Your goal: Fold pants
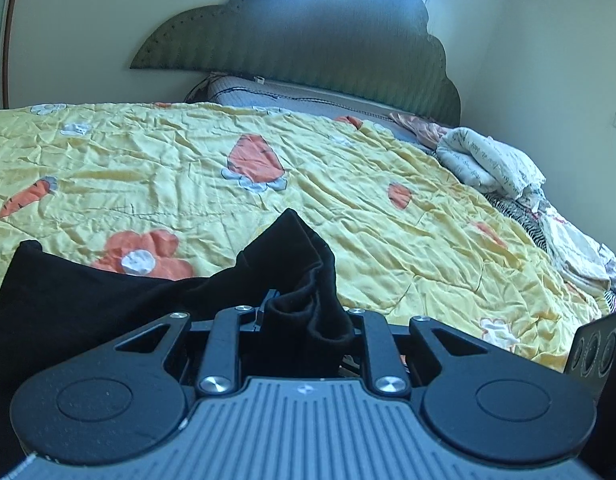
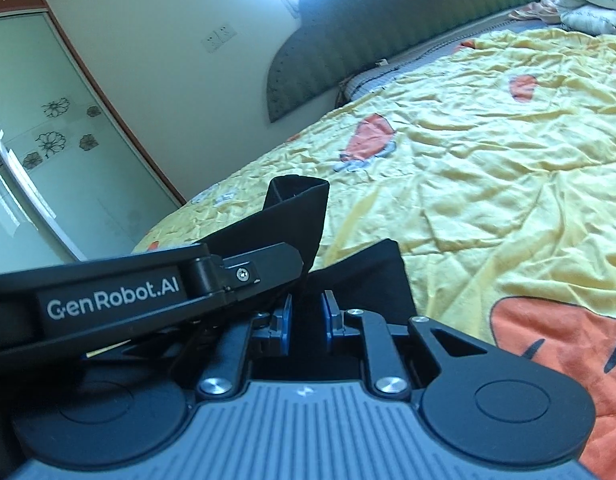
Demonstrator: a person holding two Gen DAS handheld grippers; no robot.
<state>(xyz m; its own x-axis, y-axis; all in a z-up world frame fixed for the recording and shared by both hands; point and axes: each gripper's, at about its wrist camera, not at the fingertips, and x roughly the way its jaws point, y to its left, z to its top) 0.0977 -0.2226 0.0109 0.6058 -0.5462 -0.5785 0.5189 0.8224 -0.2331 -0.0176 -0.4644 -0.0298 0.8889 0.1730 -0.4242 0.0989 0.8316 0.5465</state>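
Observation:
The black pants (image 1: 88, 300) lie on a yellow quilt (image 1: 347, 168) with carrot and flower prints. My left gripper (image 1: 304, 316) is shut on a bunched edge of the pants, which sticks up between its fingers. In the right wrist view the pants (image 2: 367, 276) lie just ahead. My right gripper (image 2: 306, 320) has its blue pads (image 2: 329, 320) a narrow gap apart, with black cloth between them. The left gripper's body (image 2: 148, 292) crosses in front of it on the left, holding a raised flap of the pants (image 2: 296, 208).
A dark green headboard (image 1: 308, 40) stands at the far end of the bed. Folded white bedding (image 1: 491, 164) and other cloths (image 1: 579, 252) lie along the right edge. A wardrobe with glass doors (image 2: 40, 152) stands to the left.

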